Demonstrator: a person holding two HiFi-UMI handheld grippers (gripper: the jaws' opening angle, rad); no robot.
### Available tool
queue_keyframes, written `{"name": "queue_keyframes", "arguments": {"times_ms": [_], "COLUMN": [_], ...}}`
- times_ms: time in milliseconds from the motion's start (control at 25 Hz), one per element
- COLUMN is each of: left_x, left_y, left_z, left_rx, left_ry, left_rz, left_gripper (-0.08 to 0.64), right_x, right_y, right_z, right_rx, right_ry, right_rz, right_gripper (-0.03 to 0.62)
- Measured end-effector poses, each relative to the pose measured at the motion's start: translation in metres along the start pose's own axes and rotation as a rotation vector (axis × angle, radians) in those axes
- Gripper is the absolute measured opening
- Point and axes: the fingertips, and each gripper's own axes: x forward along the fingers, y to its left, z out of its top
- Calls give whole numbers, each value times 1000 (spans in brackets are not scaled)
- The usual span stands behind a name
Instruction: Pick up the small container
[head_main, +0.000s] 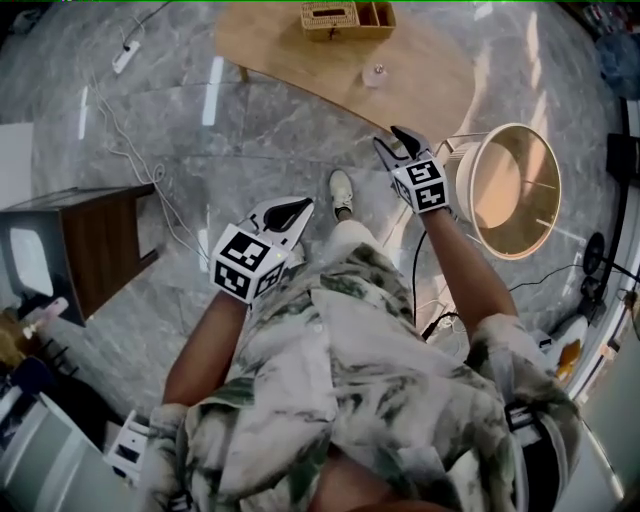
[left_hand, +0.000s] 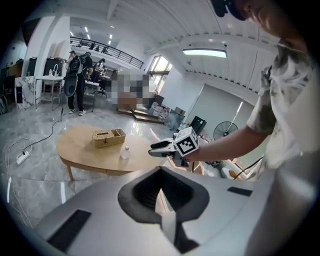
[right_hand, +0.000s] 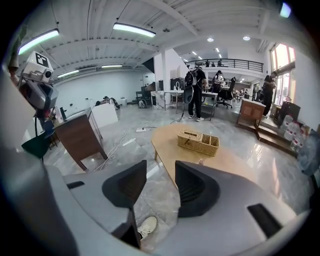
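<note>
Right hand-held gripper (head_main: 390, 140) — jaws apart — over marble floor (head_main: 250, 130), near wooden table (head_main: 300, 50)

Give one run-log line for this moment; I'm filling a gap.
phase: pre-grasp | left gripper: shut, empty | right gripper: open, empty | container: on table, untouched

Glossy, reflective grey stone-look floor (head_main: 250, 130). Pale wood table (head_main: 300, 50), smooth, matt. Rough woven wicker basket (head_main: 345, 18). Clear, shiny small container (head_main: 376, 73). Dark wood cabinet (head_main: 100, 240). Smooth matt grey plastic right gripper (right_hand: 155, 187), black ribbed pads (right_hand: 195, 187). Printed cloth shirt (head_main: 340, 380).
</note>
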Motion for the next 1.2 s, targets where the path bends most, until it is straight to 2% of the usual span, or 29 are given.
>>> {"name": "queue_keyframes", "arguments": {"times_ms": [280,600,1200], "left_x": [73,113,188], "left_y": [35,61,108], "left_z": [26,30,39], "left_rx": [-25,-88,-152], "left_ry": [38,78,102], "left_rz": [-1,19,45], "left_gripper": [21,21,21], "right_x": [87,157,264], "right_y": [-82,-142,-211], "right_z": [-27,-54,-85], "right_rx": [58,99,157], "right_ry": [58,112,167], "right_rz": [-5,-35,-57], "right_gripper": [198,202,215]}}
